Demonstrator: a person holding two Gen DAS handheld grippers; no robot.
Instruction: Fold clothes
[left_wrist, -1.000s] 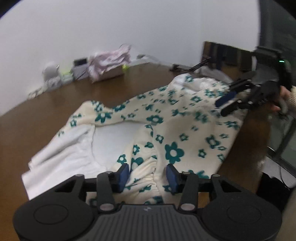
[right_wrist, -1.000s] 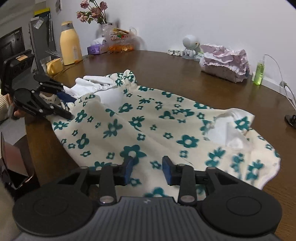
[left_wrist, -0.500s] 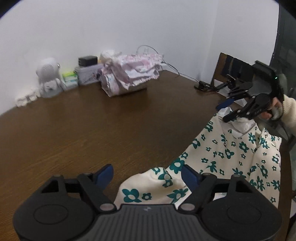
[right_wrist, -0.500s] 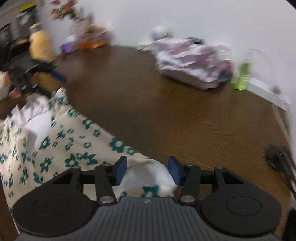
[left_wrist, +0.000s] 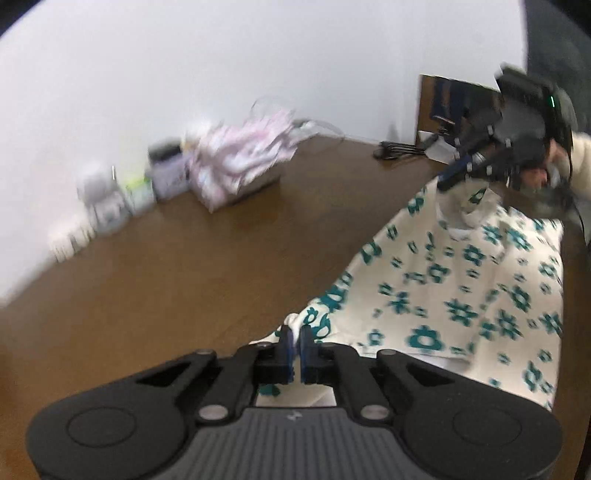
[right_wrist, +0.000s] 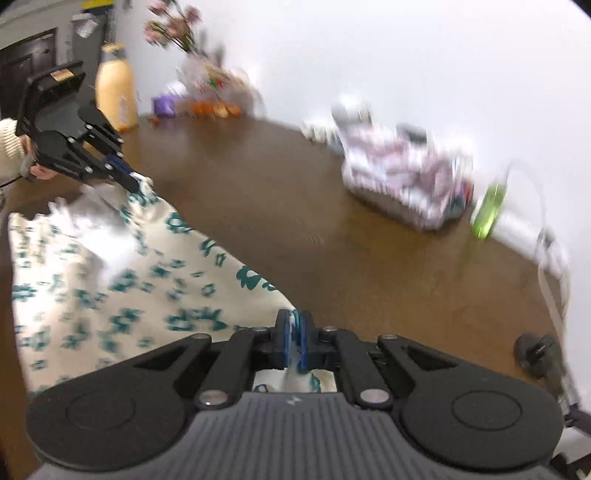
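- The left gripper (left_wrist: 295, 338) is clenching 1 corner of the floral garment (left_wrist: 480, 295); in the left wrist view its blue pads are pressing together with cloth bunching between them at 6 o'clock.
- The right gripper (right_wrist: 294, 328) is likewise clamping another corner of the garment (right_wrist: 110, 280), with cloth showing between its closed pads.
- Half a second ago both pairs of pads were standing apart around the fabric; now both are pinching it, so the grasp is looking complete.
- The garment is stretching in a taut sheet between the 2 grippers: toward 2 o'clock in the left view, toward 10 o'clock in the right view.
- Its lower part appears to be trailing by the near edge of the brown table (left_wrist: 184, 258), though blur is hiding whether it is resting there.
- A pink-and-white bundle (right_wrist: 406, 184) is sitting far off near the wall at 1 o'clock in the right view.
- Judging from this, the person is getting ready to lay the stretched cloth flat for folding.
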